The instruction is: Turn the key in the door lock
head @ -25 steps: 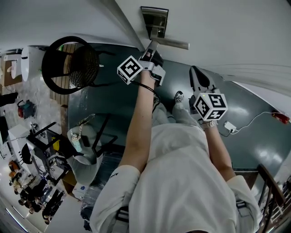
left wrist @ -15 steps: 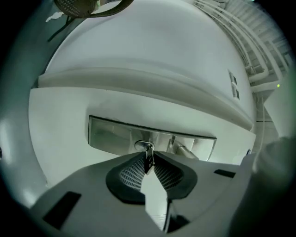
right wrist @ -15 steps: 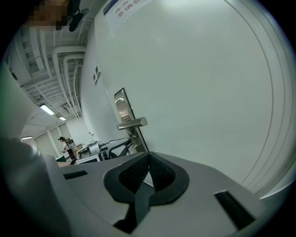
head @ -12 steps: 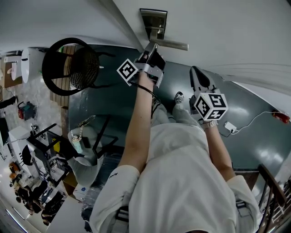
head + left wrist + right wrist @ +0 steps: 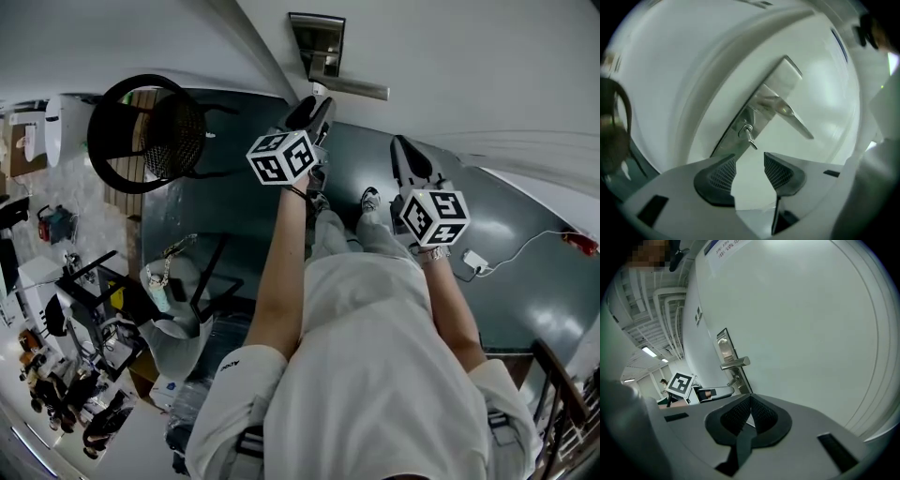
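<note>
White door [image 5: 469,56] closes off the far side of the room, above a dark, glossy floor [image 5: 234,206]. The left gripper [image 5: 750,159] points at the lock with its jaws standing apart. They have just been opening, and nothing lies between the pads. The key [image 5: 750,137] juts from the lock just beyond the tips, clear of both pads. It sits low in the metal lock plate [image 5: 757,115], and the lever handle [image 5: 790,115] runs off to the right on the far side of the key from the tips. The right gripper [image 5: 750,399] is held to the right of the left one, further back from the door, facing the bare panel. Its jaws are pressed together with nothing in them. In its own view the lock plate and handle lie off to its left. Further out, a black mesh chair [image 5: 145,131] stands left of the left gripper, and a white cable with a plug [image 5: 473,261] lies on the floor right of the right gripper.
</note>
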A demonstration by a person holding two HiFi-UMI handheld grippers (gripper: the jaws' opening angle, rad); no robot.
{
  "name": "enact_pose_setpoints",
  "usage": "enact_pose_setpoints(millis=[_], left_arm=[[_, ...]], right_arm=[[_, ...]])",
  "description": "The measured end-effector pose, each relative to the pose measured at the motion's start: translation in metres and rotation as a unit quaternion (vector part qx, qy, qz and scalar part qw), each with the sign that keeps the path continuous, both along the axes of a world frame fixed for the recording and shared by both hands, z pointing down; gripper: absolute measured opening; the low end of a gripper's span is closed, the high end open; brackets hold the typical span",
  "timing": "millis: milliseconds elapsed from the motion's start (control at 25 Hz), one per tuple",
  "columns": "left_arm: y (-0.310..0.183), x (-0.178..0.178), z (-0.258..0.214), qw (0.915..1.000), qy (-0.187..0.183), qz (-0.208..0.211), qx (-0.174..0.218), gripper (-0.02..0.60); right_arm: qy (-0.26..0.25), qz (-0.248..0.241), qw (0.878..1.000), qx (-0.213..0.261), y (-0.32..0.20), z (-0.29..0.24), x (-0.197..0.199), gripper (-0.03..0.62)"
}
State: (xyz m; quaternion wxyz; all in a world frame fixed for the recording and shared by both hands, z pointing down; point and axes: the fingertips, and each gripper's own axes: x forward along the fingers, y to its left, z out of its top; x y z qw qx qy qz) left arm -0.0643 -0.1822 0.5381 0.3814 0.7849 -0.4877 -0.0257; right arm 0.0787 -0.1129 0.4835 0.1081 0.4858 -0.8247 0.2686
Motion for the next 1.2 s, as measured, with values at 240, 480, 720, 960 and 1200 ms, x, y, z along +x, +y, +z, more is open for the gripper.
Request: enact_pose_setpoints(millis=[240,480,720,960,1200], left_arm=[[-0.002,0.000,-0.007,0.9393,-0.332,0.049,0.071,0.172],[-0.014,0.004,-0.013,0.7658,-0.614,0.080,0.172,0.172],[-0.026,0.009,-0.009,0.7189,-0.665,0.085,0.185,0.169],[-0.030,0.015,-0.007,0.6691,-0.705,0.103,0.213,0.128],[-0.030,0.014,-0.008,0.6900,-0.684,0.097,0.216,0.109]], right_arm=[[-0.002,-0.005,1.000,0.001,0.000,0.000,-0.001,0.002],[-0.003,0.001,1.000,0.001,-0.004,0.000,0.005,0.002],[0.000,0.013,1.000,-0.001,-0.002,-0.001,0.017,0.002],[-0.001,0.021,1.000,-0.004,-0.004,0.003,0.023,0.002],[-0.001,0.023,1.000,-0.004,-0.005,0.003,0.022,0.002]])
